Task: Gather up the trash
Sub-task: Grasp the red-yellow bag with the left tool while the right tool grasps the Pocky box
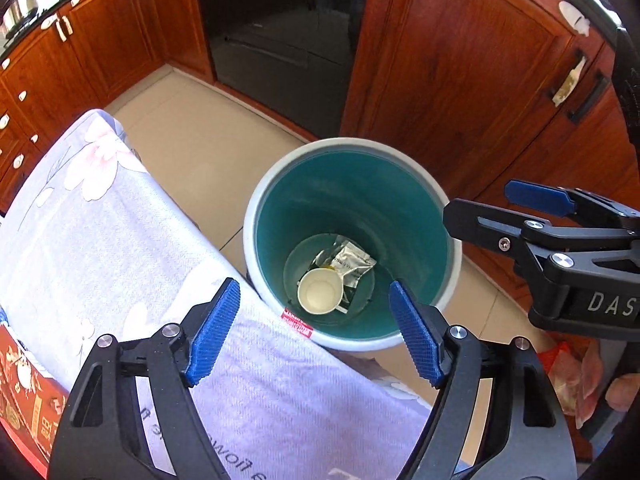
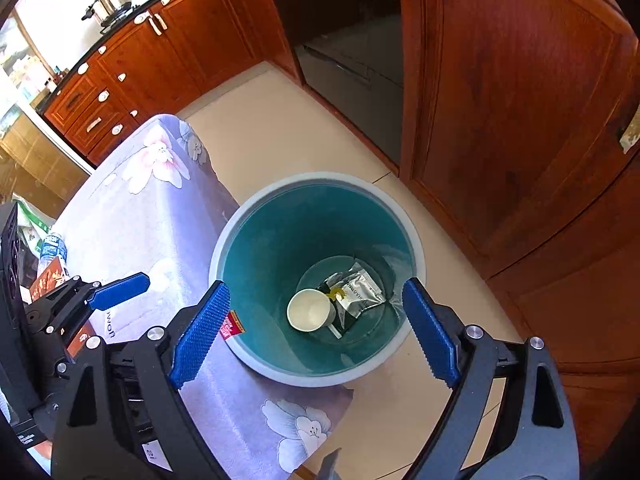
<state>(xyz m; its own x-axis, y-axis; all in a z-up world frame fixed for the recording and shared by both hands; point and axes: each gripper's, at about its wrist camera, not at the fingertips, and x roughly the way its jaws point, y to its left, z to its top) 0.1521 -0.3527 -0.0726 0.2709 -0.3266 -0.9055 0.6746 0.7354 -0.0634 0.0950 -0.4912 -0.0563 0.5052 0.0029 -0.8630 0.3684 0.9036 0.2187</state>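
Note:
A teal trash bin (image 1: pixel 420 216) with a pale rim stands on the floor beside the cloth-covered table. At its bottom lie a white paper cup (image 1: pixel 320 291) and a silver foil wrapper (image 1: pixel 351 264). My left gripper (image 1: pixel 316 322) is open and empty, over the table edge and the bin's near rim. My right gripper (image 2: pixel 316 328) is open and empty, right above the bin (image 2: pixel 248 248), with the cup (image 2: pixel 310 309) and wrapper (image 2: pixel 356 290) below between its fingers. The right gripper also shows at the right of the left wrist view (image 1: pixel 476 210), and the left gripper shows at the left of the right wrist view (image 2: pixel 120 286).
A floral purple cloth (image 1: pixel 120 240) covers the table left of the bin. A red box (image 1: pixel 24 392) lies at the table's left. Wooden cabinets (image 1: pixel 460 60) and a black oven (image 1: pixel 280 32) stand behind. A bottle (image 2: pixel 50 246) and boxes sit at far left.

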